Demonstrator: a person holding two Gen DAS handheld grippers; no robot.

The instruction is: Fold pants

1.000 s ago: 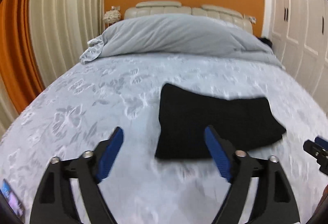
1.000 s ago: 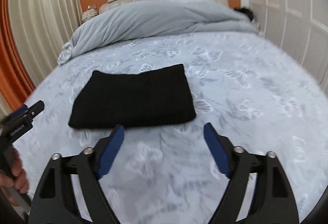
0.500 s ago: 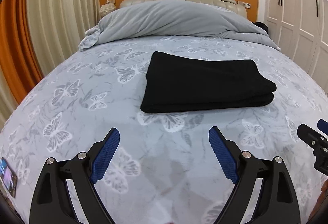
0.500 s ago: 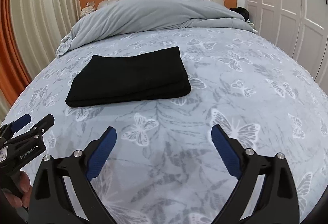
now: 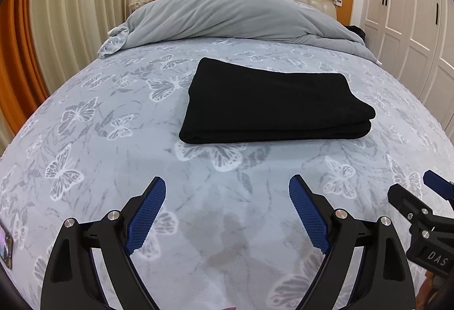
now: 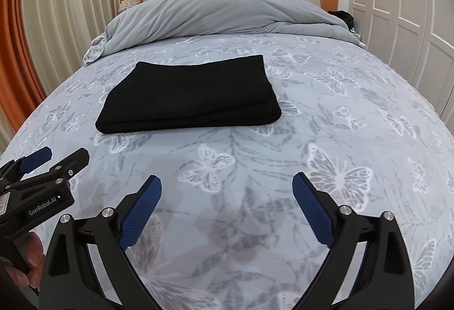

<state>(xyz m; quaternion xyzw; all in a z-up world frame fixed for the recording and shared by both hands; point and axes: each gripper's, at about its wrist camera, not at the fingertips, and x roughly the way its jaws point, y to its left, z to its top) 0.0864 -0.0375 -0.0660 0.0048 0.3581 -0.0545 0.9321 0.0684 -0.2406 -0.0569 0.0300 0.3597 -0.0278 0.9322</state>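
Observation:
Black pants point(image 5: 272, 103) lie folded in a flat rectangle on the bed, also in the right wrist view point(image 6: 190, 94). My left gripper point(image 5: 227, 188) is open and empty, held back from the pants' near edge. My right gripper point(image 6: 227, 185) is open and empty too, also back from the pants. The right gripper shows at the right edge of the left wrist view point(image 5: 425, 202); the left gripper shows at the left edge of the right wrist view point(image 6: 54, 161).
The bed point(image 5: 113, 168) has a grey butterfly-print cover. A bunched grey duvet point(image 5: 227, 18) lies at the head, before a cream headboard. Curtains hang on the left, white wardrobe doors point(image 5: 411, 12) stand on the right. A phone point(image 5: 5, 250) lies at the bed's left edge.
Both grippers have drawn back from the folded pants and steadied. The pants stay where they were. Both grippers remain open.

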